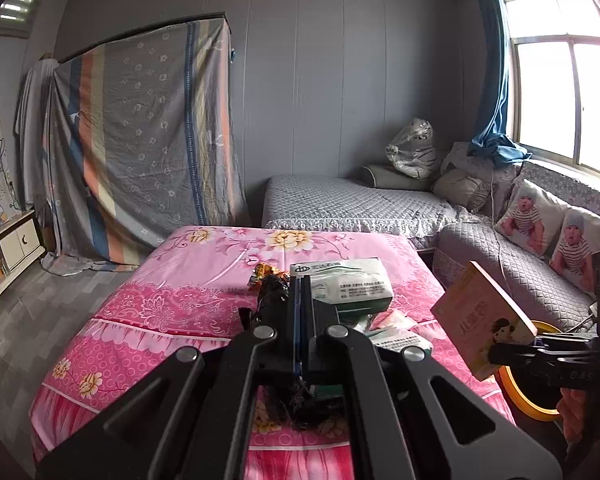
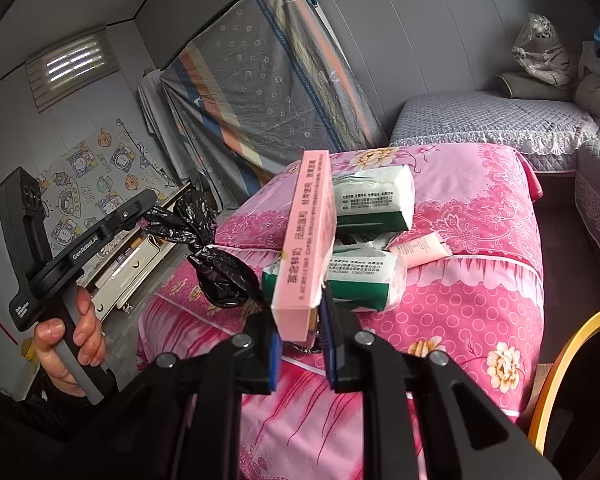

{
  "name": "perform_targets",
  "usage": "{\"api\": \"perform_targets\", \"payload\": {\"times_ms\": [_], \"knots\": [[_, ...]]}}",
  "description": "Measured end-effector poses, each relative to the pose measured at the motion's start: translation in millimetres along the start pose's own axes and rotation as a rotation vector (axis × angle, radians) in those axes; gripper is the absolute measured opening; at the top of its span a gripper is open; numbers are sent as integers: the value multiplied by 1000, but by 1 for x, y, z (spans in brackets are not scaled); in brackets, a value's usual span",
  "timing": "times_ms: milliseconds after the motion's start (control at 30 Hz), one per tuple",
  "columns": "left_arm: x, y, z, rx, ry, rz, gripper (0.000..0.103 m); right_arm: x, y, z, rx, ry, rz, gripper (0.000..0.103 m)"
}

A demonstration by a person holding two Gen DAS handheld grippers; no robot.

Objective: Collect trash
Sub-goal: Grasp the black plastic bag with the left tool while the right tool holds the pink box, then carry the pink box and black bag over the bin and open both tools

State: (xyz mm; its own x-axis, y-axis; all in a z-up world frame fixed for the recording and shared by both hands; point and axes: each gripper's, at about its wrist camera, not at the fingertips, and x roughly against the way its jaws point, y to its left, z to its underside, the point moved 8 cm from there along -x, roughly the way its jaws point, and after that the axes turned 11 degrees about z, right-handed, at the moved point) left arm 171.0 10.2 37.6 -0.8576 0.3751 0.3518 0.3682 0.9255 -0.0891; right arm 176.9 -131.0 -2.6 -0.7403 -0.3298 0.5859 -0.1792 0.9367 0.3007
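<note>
My left gripper (image 1: 299, 292) is shut on a black plastic trash bag (image 1: 274, 290), which hangs crumpled below it; in the right wrist view the bag (image 2: 216, 264) trails from that gripper (image 2: 150, 210). My right gripper (image 2: 300, 344) is shut on a pink cardboard box (image 2: 310, 240) and holds it tilted above the table; the box also shows in the left wrist view (image 1: 482, 320). On the pink floral tablecloth (image 2: 480, 208) lie two green-and-white tissue packs (image 2: 374, 200) (image 2: 356, 280), a pink tube (image 2: 420, 248) and a gold foil wrapper (image 1: 265, 270).
A yellow-rimmed bin (image 2: 560, 376) stands to the right of the table. A grey quilted sofa (image 1: 512, 264) with baby-print cushions and a daybed (image 1: 352, 204) lie beyond. A cloth-draped wardrobe (image 1: 140, 148) and a low white cabinet (image 1: 8, 252) are at left.
</note>
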Motion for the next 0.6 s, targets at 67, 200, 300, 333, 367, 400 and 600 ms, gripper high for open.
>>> {"api": "perform_targets", "payload": {"times_ms": [67, 200, 300, 333, 367, 400, 600], "knots": [[-2, -14, -3, -12, 1, 26, 0, 2, -6, 0, -6, -7, 12, 15], [-9, -40, -9, -43, 0, 69, 0, 10, -20, -4, -27, -23, 31, 15], [-18, -60, -15, -62, -6, 99, 0, 16, -34, -9, -45, -42, 48, 15], [-22, -66, -16, -66, -4, 114, 0, 18, -38, -10, -51, -48, 55, 15], [-26, -74, -18, -72, -1, 131, 0, 20, -43, -11, -55, -53, 61, 15], [-30, -79, -19, -74, 1, 142, 0, 22, -48, -12, -61, -59, 69, 15], [-52, -118, -27, -105, 3, 218, 0, 37, -82, -16, -94, -93, 134, 15]]}}
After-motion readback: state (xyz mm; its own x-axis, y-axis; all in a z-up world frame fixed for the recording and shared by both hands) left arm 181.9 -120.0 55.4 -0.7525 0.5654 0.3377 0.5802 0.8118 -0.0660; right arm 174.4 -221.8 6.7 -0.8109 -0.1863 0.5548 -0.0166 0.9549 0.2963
